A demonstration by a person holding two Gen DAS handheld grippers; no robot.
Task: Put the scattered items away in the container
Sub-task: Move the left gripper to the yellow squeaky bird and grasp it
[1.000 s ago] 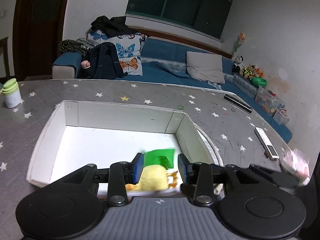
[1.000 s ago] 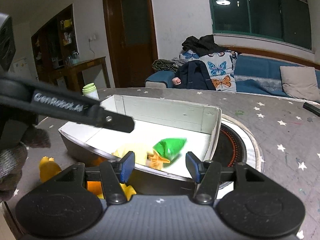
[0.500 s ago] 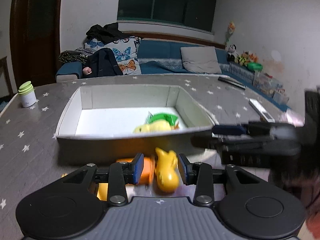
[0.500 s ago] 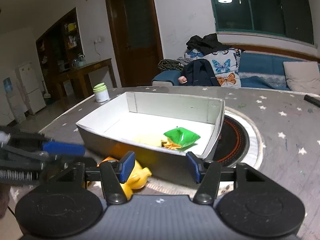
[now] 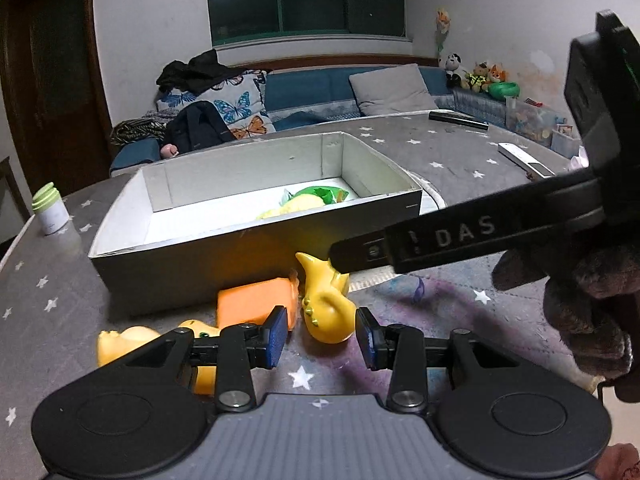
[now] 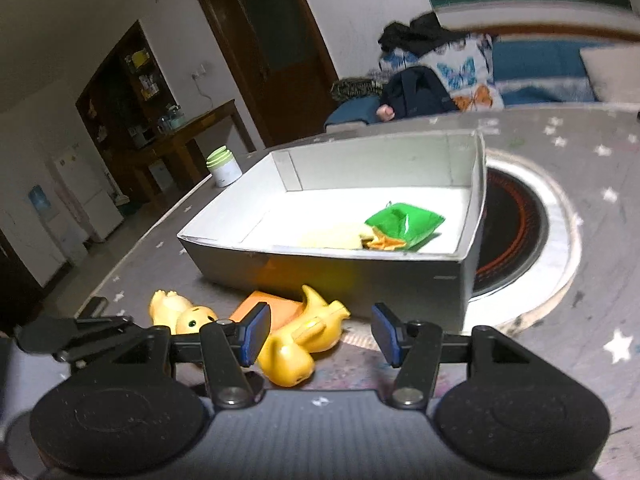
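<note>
A white cardboard box (image 5: 256, 236) (image 6: 332, 268) stands on the grey star-print table and holds a green packet (image 5: 324, 194) (image 6: 404, 222) and a pale yellow toy (image 5: 288, 210). In front of the box lie a yellow toy (image 5: 326, 304) (image 6: 304, 340), an orange packet (image 5: 256, 300) (image 6: 276, 310) and a second yellow toy (image 5: 124, 342) (image 6: 178, 312). My left gripper (image 5: 321, 338) is open, low over the first yellow toy. My right gripper (image 6: 320, 334) is open and empty just above the same toy; its arm also shows in the left wrist view (image 5: 460, 236).
A small white jar with a green lid (image 5: 50, 210) (image 6: 224, 168) stands at the table's far left. A round hotplate ring (image 6: 520, 224) sits beside the box. Two remotes (image 5: 458, 118) (image 5: 524, 160) lie on the far right of the table. A sofa stands behind.
Both grippers have drawn back from over the box and dropped toward the toys in front of it. The green packet now lies in the box. The right gripper has moved in beside the left.
</note>
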